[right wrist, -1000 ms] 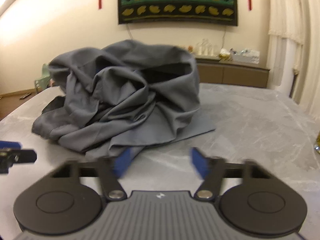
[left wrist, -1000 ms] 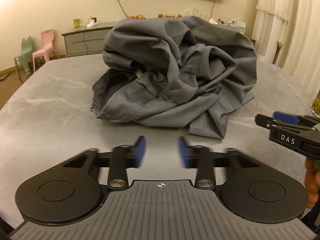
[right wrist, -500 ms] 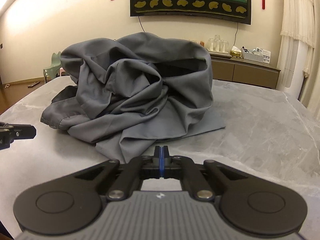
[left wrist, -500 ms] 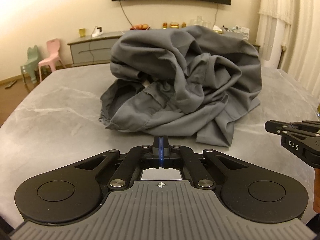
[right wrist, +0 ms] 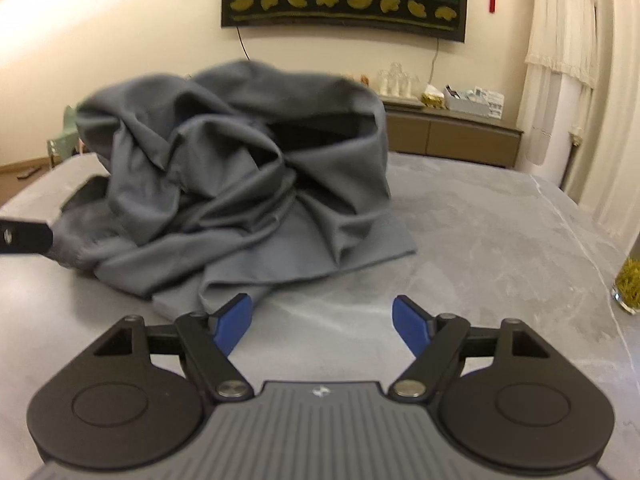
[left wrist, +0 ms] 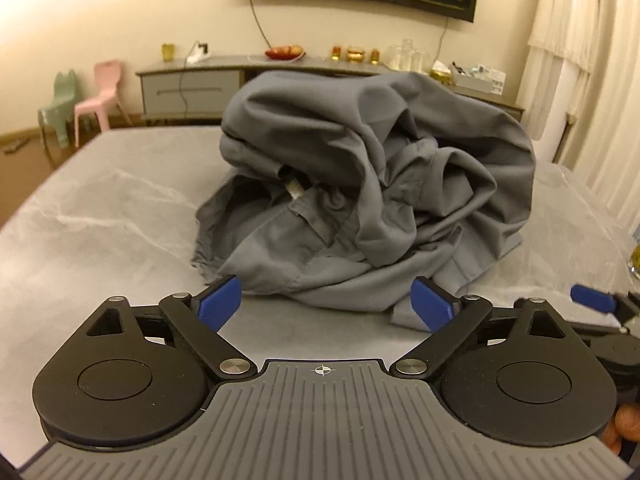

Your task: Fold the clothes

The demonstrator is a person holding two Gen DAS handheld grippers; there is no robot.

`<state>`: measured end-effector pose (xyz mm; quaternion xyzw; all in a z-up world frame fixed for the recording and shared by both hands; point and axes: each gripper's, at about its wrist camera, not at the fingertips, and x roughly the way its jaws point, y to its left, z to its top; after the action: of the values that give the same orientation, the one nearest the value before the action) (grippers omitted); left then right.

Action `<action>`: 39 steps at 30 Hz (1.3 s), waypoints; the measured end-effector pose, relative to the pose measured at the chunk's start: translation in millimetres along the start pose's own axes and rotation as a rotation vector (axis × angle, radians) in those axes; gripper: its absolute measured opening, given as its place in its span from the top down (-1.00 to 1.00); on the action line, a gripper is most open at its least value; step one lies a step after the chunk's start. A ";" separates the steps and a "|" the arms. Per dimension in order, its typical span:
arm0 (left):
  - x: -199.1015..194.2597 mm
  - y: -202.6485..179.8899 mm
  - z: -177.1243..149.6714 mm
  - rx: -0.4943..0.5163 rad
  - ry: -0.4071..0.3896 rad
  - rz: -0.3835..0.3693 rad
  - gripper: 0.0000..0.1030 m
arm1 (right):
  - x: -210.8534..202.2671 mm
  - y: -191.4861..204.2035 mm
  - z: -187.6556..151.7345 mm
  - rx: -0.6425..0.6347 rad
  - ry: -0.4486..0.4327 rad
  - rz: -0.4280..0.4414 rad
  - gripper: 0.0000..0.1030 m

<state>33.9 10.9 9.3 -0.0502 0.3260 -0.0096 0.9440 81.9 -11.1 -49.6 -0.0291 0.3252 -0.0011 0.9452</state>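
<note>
Currently one crumpled grey garment is heaped on the grey marble counter; left gripper and right gripper, just before it, are opening, nothing held.

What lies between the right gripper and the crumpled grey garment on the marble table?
Only bare grey marble table, as the right wrist view shows. The right gripper, jaws opening and empty, sits just short of the crumpled grey garment.

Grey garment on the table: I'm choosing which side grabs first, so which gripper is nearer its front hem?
Left, narrowly. The left gripper is opening, empty, straight before the crumpled grey garment's front hem. The right gripper, also opening and empty, faces bare table right of that hem.
</note>
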 end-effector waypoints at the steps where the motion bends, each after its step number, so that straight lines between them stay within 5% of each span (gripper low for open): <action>1: 4.8 0.8 0.6 -0.004 0.008 -0.005 -0.71 | 2.2 0.4 -0.4 0.002 0.010 -0.003 -0.53; 10: 43.9 15.7 18.0 -0.024 0.027 0.006 -0.82 | 29.0 10.1 8.6 -0.008 0.028 0.011 -0.69; 13: 56.4 20.5 28.3 -0.018 0.027 0.026 -0.84 | 43.5 7.7 36.2 -0.076 0.014 0.014 -0.78; 15: 66.8 21.7 36.9 -0.026 0.029 0.037 -0.85 | 57.7 4.6 56.7 -0.105 -0.002 0.032 -1.00; 19: 88.1 10.6 49.2 -0.014 0.042 0.040 -0.85 | 99.2 1.0 79.2 -0.119 -0.001 0.081 -1.00; 20: 92.9 6.2 50.9 -0.006 0.042 0.039 -0.85 | 108.1 0.7 77.6 -0.112 0.007 0.098 -0.93; 22: 103.2 -2.5 54.0 0.004 0.044 0.031 -0.85 | 119.8 0.8 72.7 -0.103 0.031 0.140 -0.39; 23: 108.4 -6.3 55.7 0.001 0.045 0.030 -0.85 | 122.5 1.5 71.3 -0.106 0.047 0.169 0.03; 25: 118.5 -13.1 59.2 -0.010 0.044 0.032 -0.85 | 124.5 3.1 69.9 -0.123 0.068 0.214 0.47; 26: 123.5 -16.4 60.9 -0.016 0.043 0.032 -0.85 | 122.1 2.8 70.8 -0.131 0.074 0.235 0.97; 28: 130.2 -23.1 63.6 -0.021 0.031 0.035 -0.85 | 116.9 -0.1 70.9 -0.118 0.075 0.259 1.00; 29: 132.8 -25.4 64.5 -0.018 0.015 0.025 -0.66 | 113.8 -1.0 70.9 -0.118 0.072 0.270 1.00; 31: 135.8 -25.5 66.8 -0.016 0.005 0.010 0.78 | 103.8 -4.6 73.9 -0.097 0.054 0.309 1.00; 32: 134.1 -20.5 69.8 -0.037 0.000 0.001 1.00 | 96.6 -7.7 76.8 -0.077 0.039 0.336 1.00; 37: 79.4 48.7 87.0 -0.191 -0.128 0.013 1.00 | 41.5 -47.5 82.0 0.018 -0.105 0.369 1.00; 39: 57.6 83.2 83.9 -0.230 -0.163 0.077 1.00 | 35.2 -67.6 74.1 0.025 -0.131 0.287 0.75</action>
<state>129.7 98.2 31.2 -0.1462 0.2488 0.0684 0.9550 156.4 -75.3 -9.2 0.0292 0.2636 0.1317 0.9552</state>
